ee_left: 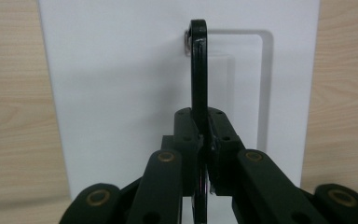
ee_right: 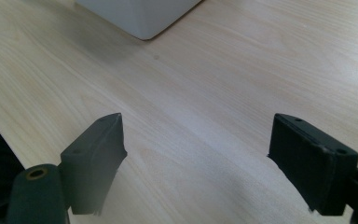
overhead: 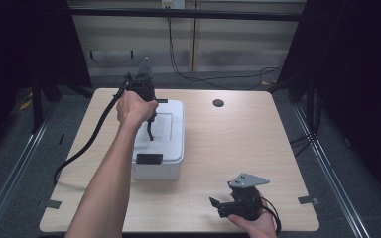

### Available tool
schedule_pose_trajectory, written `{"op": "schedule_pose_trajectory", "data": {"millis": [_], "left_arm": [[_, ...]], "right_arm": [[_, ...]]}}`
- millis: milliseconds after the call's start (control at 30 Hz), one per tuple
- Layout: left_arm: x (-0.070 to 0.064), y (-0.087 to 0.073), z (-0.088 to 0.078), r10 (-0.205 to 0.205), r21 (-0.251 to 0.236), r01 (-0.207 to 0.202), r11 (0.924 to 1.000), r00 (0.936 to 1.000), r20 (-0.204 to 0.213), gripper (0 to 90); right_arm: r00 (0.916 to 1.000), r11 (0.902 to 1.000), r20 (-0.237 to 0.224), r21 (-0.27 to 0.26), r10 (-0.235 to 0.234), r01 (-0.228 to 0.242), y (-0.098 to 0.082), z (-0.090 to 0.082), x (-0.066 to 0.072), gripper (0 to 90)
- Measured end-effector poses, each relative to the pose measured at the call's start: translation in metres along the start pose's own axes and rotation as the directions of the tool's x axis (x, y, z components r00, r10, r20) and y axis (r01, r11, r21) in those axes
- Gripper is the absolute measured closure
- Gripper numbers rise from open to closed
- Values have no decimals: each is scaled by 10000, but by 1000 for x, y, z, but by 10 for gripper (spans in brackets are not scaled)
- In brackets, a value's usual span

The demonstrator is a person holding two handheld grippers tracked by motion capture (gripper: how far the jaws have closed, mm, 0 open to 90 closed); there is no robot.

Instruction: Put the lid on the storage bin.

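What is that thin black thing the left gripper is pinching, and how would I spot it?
Find the white box on the left half of the table. Standing up from its lid is a slim black handle, clamped by the left gripper. The black latch on the box's near edge lies flat.

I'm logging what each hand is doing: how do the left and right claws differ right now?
The left claw is shut on the white box's black handle; the right claw is open and holds nothing. The left claw is raised over the box's lid; the right claw sits low near the table's near edge, away from the box. Both are black, two-jawed and hand-held.
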State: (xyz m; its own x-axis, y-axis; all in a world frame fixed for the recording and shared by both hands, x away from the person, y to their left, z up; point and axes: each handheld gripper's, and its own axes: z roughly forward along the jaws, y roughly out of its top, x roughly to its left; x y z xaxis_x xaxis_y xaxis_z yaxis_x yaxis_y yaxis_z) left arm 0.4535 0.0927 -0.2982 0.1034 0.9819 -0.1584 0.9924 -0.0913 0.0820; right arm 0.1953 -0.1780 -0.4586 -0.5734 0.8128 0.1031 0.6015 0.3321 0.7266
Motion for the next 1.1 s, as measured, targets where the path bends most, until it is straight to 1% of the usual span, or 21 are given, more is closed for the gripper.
{"op": "schedule_pose_trajectory", "data": {"millis": [33, 200, 367, 400, 467, 533, 567, 600, 633, 667, 700, 767, 800, 833, 867, 900, 933, 967, 1000, 1033, 1100], "left_arm": [[1, 0, 0, 95, -12, -95, 10000, 10000, -9, 841], [7, 0, 2, 220, -19, -220, 9998, 9998, 20, 828], [10, 1, 4, 205, -82, -205, 9998, 9998, 85, 806], [11, 1, 4, 399, 25, -400, 9992, 9992, 81, 805], [11, 1, 5, 473, -156, -471, 9988, 9988, 142, 779], [11, 1, 6, 550, -197, -550, 9983, 9985, 14, 742], [12, 1, 7, 542, -228, -543, 9983, 9985, -59, 742], [15, 1, 7, 583, -198, -579, 9981, 9981, 207, 721], [16, 1, 7, 481, -334, -471, 9983, 9983, 313, 704], [19, 1, 8, 463, -404, -450, 9982, 9984, 326, 698], [21, 1, 9, 468, -369, -460, 9983, 9987, 222, 690], [24, 1, 11, 537, -367, -530, 9979, 9984, 191, 639], [28, 1, 10, 587, -353, -570, 9977, 9971, 475, 557], [29, 1, 10, 574, -478, -549, 9973, 9970, 524, 537], [31, 1, 11, 623, -475, -605, 9970, 9973, 389, 537], [34, 0, 11, 699, -499, -679, 9964, 9968, 400, 498], [37, 0, 12, 767, -507, -739, 9960, 9955, 556, 417], [39, 0, 12, 763, -531, -727, 9959, 9946, 708, 417], [42, 0, 13, 904, -530, -864, 9948, 9929, 770, 384], [44, 0, 13, 984, -512, -950, 9942, 9928, 687, 360], [48, 1, 10, 1256, -564, -1209, 9911, 9880, 893, 301]], "right_arm": [[10000, 10000, -2, 4, -1, 1, 0, 0, 0, 175], [10000, 10000, -4, 5, -5, 5, 0, 0, 0, 176], [10000, 10000, -3, 4, -3, 3, 0, 0, 0, 176], [10000, 10000, 21, -9, -31, 31, 0, 0, -1, 177], [10000, 10000, 33, -26, -53, 53, 0, 0, -1, 177], [10000, 10000, 57, -5, -37, 37, 0, 0, 0, 177], [10000, 10000, 57, -5, -37, 37, 0, 0, 0, 177], [10000, 10000, 51, 16, -31, 31, 0, 1, 0, 177], [10000, 10000, 40, 15, -65, 65, 0, 1, 0, 177], [10000, 10000, 33, 12, -81, 81, 0, 1, 0, 177], [10000, 10000, 16, 11, -69, 69, 0, 1, 0, 177], [10000, 9999, 50, 92, -49, 49, 0, 1, 0, 177], [10000, 9999, 29, 142, -51, 51, -1, 2, -1, 177], [10000, 9999, 49, 132, -49, 48, -1, 2, -1, 177], [10000, 9999, 49, 132, -49, 48, -1, 2, -1, 177], [10000, 9999, 60, 114, -53, 52, -1, 1, -1, 177], [10000, 9999, 68, 108, -41, 41, -1, 2, -1, 177], [10000, 9999, 68, 108, -41, 41, -1, 2, -1, 177], [10000, 9999, 68, 105, -41, 40, -1, 2, -1, 177], [10000, 9999, 47, 114, -38, 37, 0, 2, -1, 177], [10000, 9999, 37, 120, -60, 60, 0, 3, -1, 177]]}}
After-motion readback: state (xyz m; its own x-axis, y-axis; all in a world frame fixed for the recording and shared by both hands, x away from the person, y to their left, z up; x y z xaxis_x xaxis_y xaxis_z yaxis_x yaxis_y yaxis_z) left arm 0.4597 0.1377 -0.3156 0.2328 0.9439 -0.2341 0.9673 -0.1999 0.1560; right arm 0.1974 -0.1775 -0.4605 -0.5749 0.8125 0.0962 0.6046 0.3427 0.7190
